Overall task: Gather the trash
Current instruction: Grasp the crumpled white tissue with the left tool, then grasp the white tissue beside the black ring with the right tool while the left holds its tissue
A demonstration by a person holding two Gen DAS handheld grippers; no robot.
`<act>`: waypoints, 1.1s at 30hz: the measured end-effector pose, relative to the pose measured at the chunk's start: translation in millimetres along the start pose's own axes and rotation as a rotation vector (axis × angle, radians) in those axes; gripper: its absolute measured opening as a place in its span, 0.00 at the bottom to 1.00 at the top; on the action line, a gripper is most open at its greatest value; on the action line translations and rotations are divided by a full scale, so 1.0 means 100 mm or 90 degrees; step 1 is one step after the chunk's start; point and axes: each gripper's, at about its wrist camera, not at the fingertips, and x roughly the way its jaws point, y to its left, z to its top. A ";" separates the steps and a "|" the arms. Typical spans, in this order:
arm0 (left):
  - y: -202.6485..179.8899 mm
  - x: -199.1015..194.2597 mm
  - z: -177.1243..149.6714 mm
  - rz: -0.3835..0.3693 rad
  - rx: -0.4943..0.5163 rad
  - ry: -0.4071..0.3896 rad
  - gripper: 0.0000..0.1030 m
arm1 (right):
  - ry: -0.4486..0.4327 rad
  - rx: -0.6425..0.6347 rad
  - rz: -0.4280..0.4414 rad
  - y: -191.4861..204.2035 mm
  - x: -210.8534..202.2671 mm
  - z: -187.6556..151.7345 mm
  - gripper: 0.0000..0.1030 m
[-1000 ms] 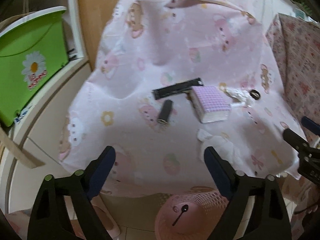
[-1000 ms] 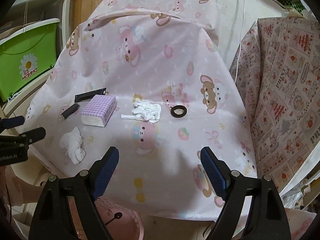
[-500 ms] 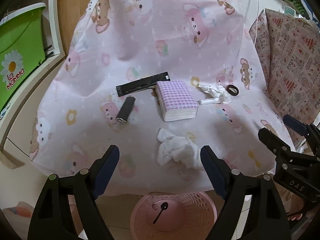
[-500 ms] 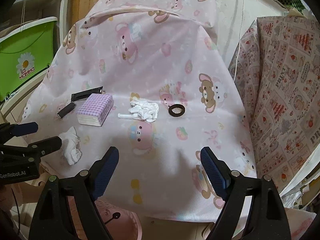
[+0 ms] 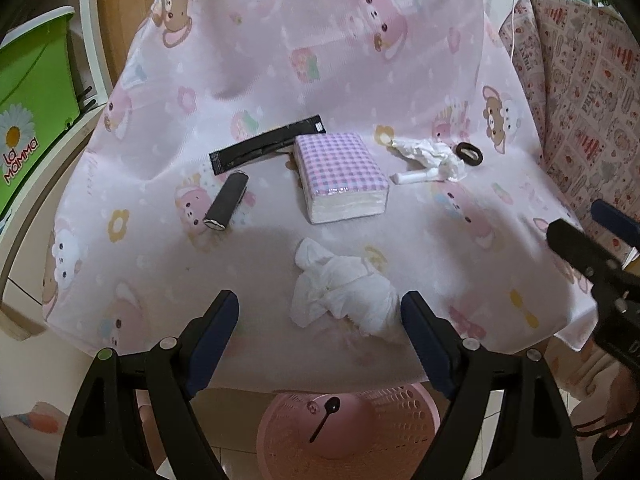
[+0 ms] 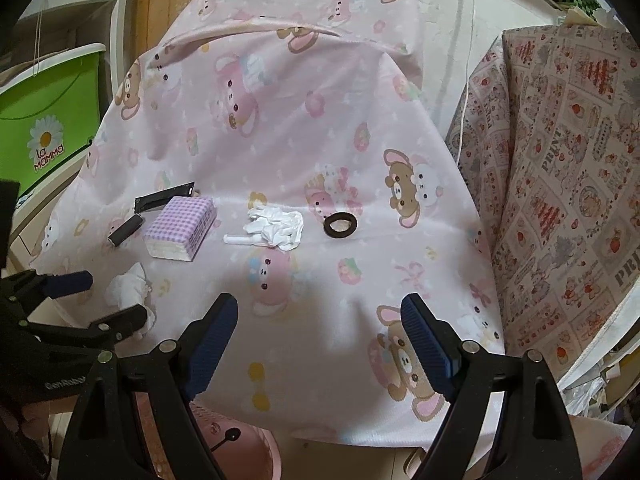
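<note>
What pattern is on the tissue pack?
Purple and white gingham check on the tissue pack, clearest in the left wrist view.

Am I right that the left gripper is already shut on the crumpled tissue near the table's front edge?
Not quite. In the left wrist view the left gripper is open, its fingers either side of the crumpled tissue near the table's front edge, not shut on it.

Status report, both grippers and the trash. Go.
Left gripper open, fingers either side of tissue wad, not closed. Right gripper open, empty. Bin below table edge. Nothing blocking.
</note>
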 end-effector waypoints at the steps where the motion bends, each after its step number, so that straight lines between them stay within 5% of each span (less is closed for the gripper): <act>1: -0.01 0.01 0.00 0.001 0.001 0.001 0.79 | 0.000 0.001 0.000 0.00 0.00 0.00 0.83; 7: -0.05 0.03 -0.01 -0.003 0.019 -0.002 0.70 | -0.001 0.007 -0.002 -0.03 -0.01 0.01 0.83; 18: -0.15 -0.04 0.00 -0.019 0.049 -0.014 0.19 | 0.001 0.003 -0.004 -0.03 0.01 0.00 0.83; 33: 0.25 -0.27 0.17 0.026 -0.024 -0.074 0.17 | -0.012 -0.013 0.028 0.08 0.16 0.19 0.83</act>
